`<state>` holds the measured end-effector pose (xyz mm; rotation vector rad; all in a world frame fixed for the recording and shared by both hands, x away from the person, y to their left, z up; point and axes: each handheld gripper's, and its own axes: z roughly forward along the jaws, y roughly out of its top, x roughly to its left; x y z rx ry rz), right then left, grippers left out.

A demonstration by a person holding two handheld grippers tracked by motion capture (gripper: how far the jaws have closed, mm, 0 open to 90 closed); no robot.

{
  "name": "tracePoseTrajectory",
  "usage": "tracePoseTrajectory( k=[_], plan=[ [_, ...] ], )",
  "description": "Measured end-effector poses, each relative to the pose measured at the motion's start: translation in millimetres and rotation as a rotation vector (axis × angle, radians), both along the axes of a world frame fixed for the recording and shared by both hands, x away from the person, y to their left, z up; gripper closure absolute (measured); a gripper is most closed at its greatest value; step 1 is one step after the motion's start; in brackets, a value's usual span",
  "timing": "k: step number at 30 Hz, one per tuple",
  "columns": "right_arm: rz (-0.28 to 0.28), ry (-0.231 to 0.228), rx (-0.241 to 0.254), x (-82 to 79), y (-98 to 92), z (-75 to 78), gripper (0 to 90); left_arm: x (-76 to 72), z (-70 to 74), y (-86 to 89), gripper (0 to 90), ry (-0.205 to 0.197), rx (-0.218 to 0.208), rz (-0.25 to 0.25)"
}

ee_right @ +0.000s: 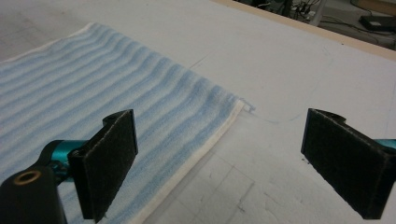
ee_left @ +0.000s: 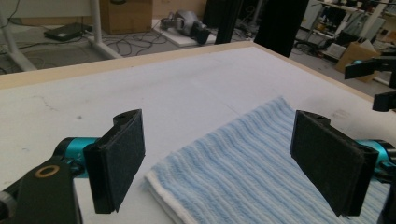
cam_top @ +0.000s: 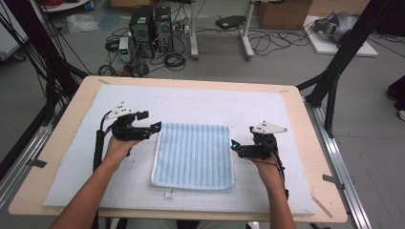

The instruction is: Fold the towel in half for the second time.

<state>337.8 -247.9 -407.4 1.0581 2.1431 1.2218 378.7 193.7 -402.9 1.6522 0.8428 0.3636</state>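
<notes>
At the centre of the high view, a folded blue-and-white striped terry towel (cam_top: 193, 156) lies flat on the white padded mat (cam_top: 71, 181) covering the light wooden table (cam_top: 310, 138). Left gripper (cam_top: 156, 127) sits just off the towel's upper left corner — jaws wide, nothing between them. Right gripper (cam_top: 234, 145) sits just beside the right edge — jaws spread wide, empty, over the towel's white hem.

Folded blue-and-white striped terry towel (cam_top: 193, 156), flat on the mat.
Roughly square, stripes running front to back, white hem along edges; looks doubled over, layers hard to count; lies mid-table.
</notes>
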Motion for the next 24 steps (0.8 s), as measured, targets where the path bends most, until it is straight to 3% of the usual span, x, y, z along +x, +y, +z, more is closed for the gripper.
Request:
tracePoseTrajectory(
  k=[7,9,12,17,20,24],
  plan=[
    [0.000,0.019,0.003,3.9,1.8,-3.6,9.8,12.4,3.6,0.2,18.3,0.021,0.015,0.002],
    [0.008,0.019,0.000,3.7,2.7,-3.7,9.9,15.8,2.6,1.2,18.4,0.014,0.020,0.026],
    [0.010,0.016,0.008,2.8,2.4,-2.7,9.9,24.1,-2.5,1.8,18.5,0.065,0.050,0.074],
    [0.014,0.010,0.009,2.8,1.3,-2.4,9.9,32.1,-7.8,0.1,19.7,0.084,0.077,0.081],
    [0.020,0.023,0.010,2.3,2.5,-3.3,9.9,39.1,-12.8,-1.5,21.6,0.102,0.121,0.093],
    [0.024,0.043,0.001,2.6,5.2,-5.4,9.9,50.1,-26.1,-5.7,28.4,0.162,0.194,0.113]
  ],
)
